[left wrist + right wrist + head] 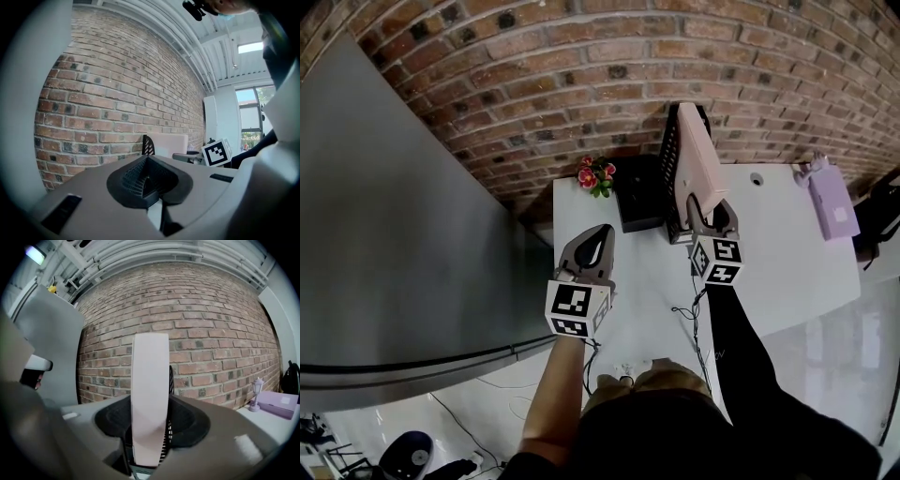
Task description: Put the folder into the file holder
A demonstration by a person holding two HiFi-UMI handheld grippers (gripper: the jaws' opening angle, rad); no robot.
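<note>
My right gripper (705, 208) has its jaws wide, either side of the pink folder's (701, 159) edge, gaps showing, not clamped. The folder stands upright in the black mesh file holder (670, 178) at the table's (769, 253) back by the brick wall. My left gripper (600, 232) is closed and empty.

"Where is there room on the bench (769, 258)?"

"The right half lies bare, between the file holder (671, 183) and the purple box (832, 208)."

"And on the left?"

"Crowded. A black box (639, 195) stands just beside the holder, with flowers (596, 175) next to it, and a grey partition (394, 234) rises beside that edge."

"Behind?"

"The brick wall (581, 75) closes it off. The folder (701, 159) fills the holder."
</note>
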